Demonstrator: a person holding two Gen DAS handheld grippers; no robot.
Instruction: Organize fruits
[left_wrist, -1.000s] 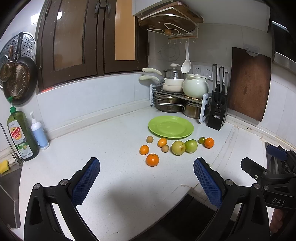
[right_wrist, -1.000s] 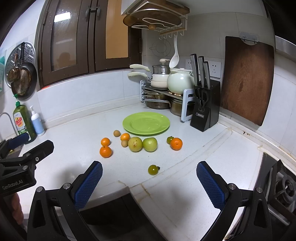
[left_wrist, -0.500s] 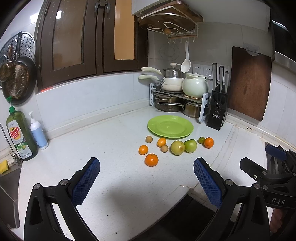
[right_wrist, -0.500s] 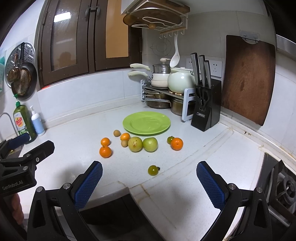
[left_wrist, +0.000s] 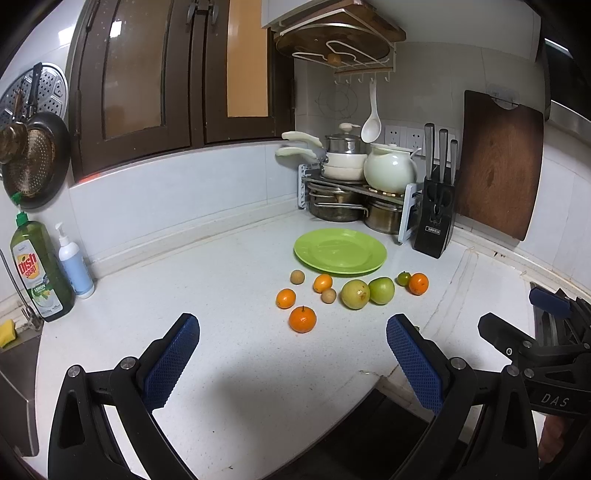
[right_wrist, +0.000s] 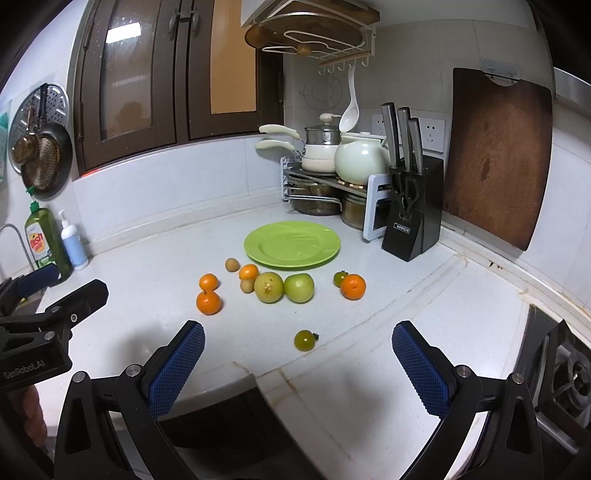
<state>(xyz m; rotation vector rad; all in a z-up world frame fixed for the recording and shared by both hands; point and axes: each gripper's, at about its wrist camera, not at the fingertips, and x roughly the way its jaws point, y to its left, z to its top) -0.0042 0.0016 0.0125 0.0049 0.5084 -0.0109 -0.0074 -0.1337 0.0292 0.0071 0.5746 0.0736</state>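
Observation:
An empty green plate (left_wrist: 340, 251) (right_wrist: 291, 244) lies on the white counter near the corner. In front of it lie several fruits: oranges (left_wrist: 302, 319) (right_wrist: 353, 286), a yellow-green apple (left_wrist: 355, 294) (right_wrist: 269, 287), a green apple (left_wrist: 381, 290) (right_wrist: 299, 287), and small brown fruits (left_wrist: 297, 277). A small green tomato (right_wrist: 305, 339) lies apart, close to the counter's front edge. My left gripper (left_wrist: 291, 362) is open and empty, held back from the fruits. My right gripper (right_wrist: 297, 365) is open and empty, just short of the green tomato.
A pot rack (left_wrist: 354, 192) and a black knife block (left_wrist: 436, 225) stand behind the plate, with a wooden cutting board (left_wrist: 498, 166) against the right wall. Dish soap (left_wrist: 37, 269) and a pump bottle (left_wrist: 74, 266) stand at left by the sink. A stove (right_wrist: 565, 369) lies at right.
Both grippers have barely shifted; the view has drifted only slightly. No fruit has moved.

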